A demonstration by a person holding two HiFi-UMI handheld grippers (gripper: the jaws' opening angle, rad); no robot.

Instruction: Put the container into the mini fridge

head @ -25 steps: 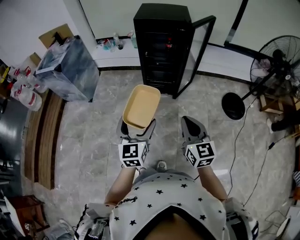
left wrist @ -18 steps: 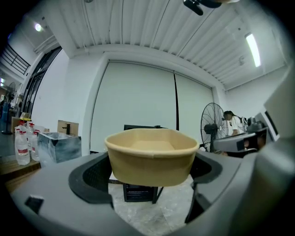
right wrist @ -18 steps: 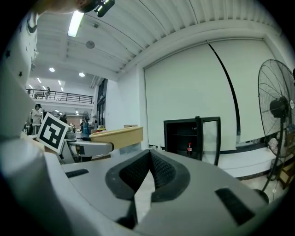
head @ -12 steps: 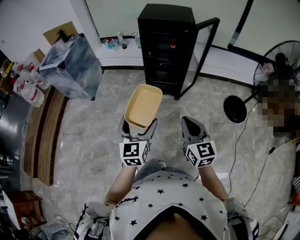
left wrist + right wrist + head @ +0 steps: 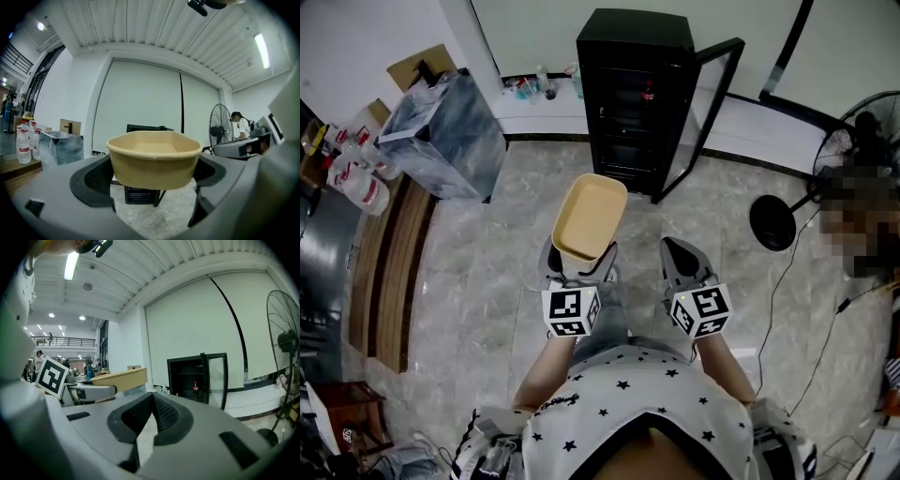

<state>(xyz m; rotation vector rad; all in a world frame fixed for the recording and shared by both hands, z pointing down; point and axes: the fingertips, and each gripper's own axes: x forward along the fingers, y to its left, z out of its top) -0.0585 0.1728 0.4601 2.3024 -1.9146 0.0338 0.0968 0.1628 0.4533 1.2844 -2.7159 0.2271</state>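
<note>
The left claw (image 5: pixel 578 255) is closed on the container (image 5: pixel 589 216), a tan, open-topped bowl with rounded corners and nothing in it. In the left gripper view its two dark pads press against opposite sides of the container (image 5: pixel 154 159), holding it level below the rim. The right claw (image 5: pixel 680 258) has its jaws brought together with only a thin slit between the ribbed pads, and it grips nothing (the right gripper view (image 5: pixel 150 418) shows this plainly).

The mini fridge (image 5: pixel 628 94) is black and stands against the wall, its glass door (image 5: pixel 712 103) swung open to its right side. The container is held in front of the mini fridge, out over the marble floor (image 5: pixel 478 281) and well apart from the open front. On an upper shelf inside the mini fridge stands a dark bottle (image 5: pixel 195 389) with a red cap and a red label, too small to read.

Each claw carries a marker cube (image 5: pixel 570 311) printed with black-and-white square codes; no words can be read on them. To the left of the mini fridge in the head view sits a plastic-wrapped bin (image 5: pixel 445 136), and further left are water bottles (image 5: pixel 356 183) with red-and-white labels, also unreadable. To the right of the mini fridge stands a fan (image 5: pixel 283 343).
</note>
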